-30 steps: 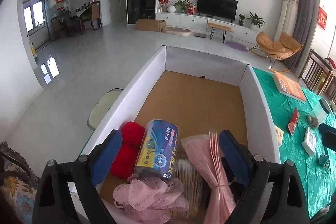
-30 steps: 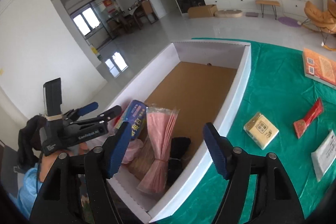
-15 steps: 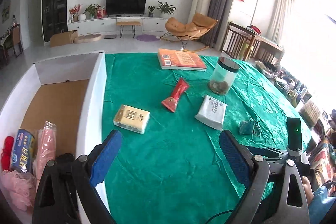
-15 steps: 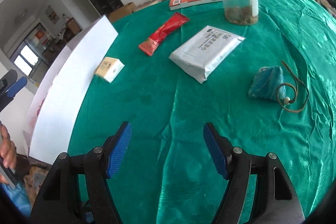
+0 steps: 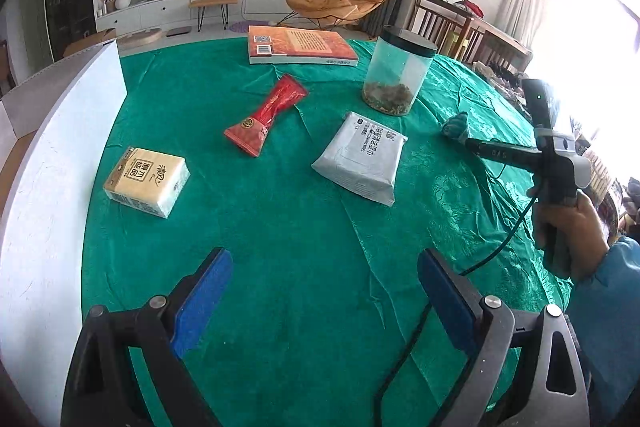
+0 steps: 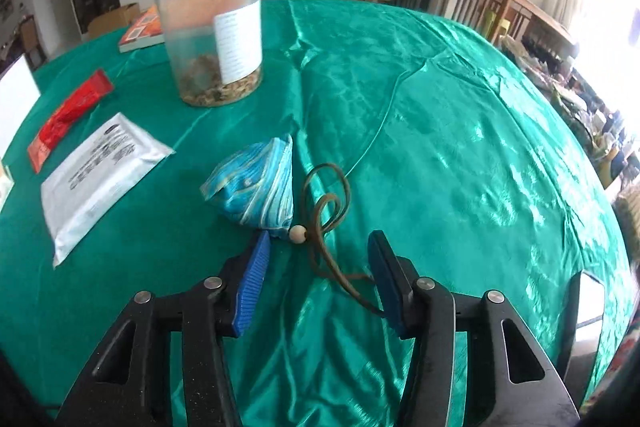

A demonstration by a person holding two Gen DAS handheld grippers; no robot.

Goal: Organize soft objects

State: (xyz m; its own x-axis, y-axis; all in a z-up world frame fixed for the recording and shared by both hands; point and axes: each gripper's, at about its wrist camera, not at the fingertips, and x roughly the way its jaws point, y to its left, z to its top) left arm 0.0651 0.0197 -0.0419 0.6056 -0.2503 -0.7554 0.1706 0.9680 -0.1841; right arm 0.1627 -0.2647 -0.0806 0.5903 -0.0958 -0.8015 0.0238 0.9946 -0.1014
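Note:
A small blue striped pouch (image 6: 256,191) with a brown cord (image 6: 324,203) and a wooden bead (image 6: 298,235) lies on the green tablecloth. My right gripper (image 6: 318,267) hovers just behind it. Its jaws are closing, with the cord lying between them and the pads touching nothing. From the left wrist view the same pouch (image 5: 456,125) sits at the far right, just beyond the right gripper's tip. My left gripper (image 5: 324,291) stands open and empty over bare cloth. Ahead of it lie a tissue pack (image 5: 146,181), a red packet (image 5: 266,115) and a white wipes pack (image 5: 362,157).
A clear jar (image 6: 212,35) with a black lid stands behind the pouch, and an orange book (image 5: 300,45) lies further back. The white wall of a cardboard box (image 5: 60,147) runs along the table's left side. A person's hand (image 5: 560,211) holds the right gripper's handle.
Both grippers swung from over the box to the green table. The right gripper moved down close to the blue pouch and its jaws have narrowed. The left gripper stays wide.

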